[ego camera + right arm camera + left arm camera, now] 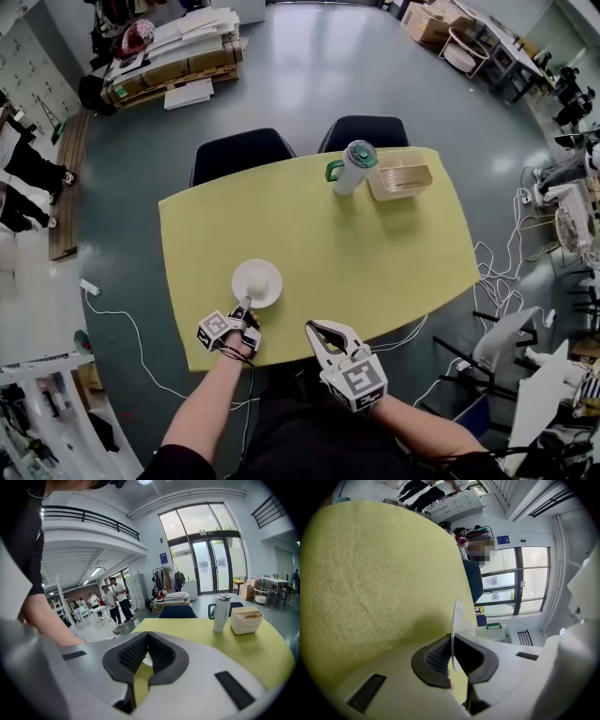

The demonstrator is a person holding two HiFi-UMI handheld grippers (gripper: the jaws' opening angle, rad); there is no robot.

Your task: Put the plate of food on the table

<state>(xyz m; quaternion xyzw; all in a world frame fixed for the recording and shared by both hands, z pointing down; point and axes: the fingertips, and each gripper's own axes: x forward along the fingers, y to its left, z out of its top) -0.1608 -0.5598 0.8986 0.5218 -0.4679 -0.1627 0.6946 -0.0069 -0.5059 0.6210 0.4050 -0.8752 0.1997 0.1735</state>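
Most of task: looks done bar the release. The plate (257,281) is over the near-left part of the bench (394,253), inboard of the front edge.
Contact: plate seems to be on or just off the surface. It shows edge-on in the left gripper view, so I can't confirm touchdown.
Left tool (246,306): almost fully closed, pads clamped on the plate's near rim, with the thin rim straight between them.
Right tool (316,328): jaws together, nothing in them. It hangs at the front edge just right of the plate, not touching it.
Food: none I can make out from above; white on white.
Left to do: get the plate flat on the bench, open the left tool, back it out toward the near edge.
Nearby: tumbler (353,167) with green handle and beige tub (401,176) side by side at the far right, well apart from the plate. Two dark chairs (242,153) at the far side.
In the way: nothing on the bench near the plate; only the right tool is close. Cables (502,258) lie on the floor to the right, and people (115,599) are far off in the hall.
Risk: plate sits near the front edge, so a rim that snags on release could drag it back.
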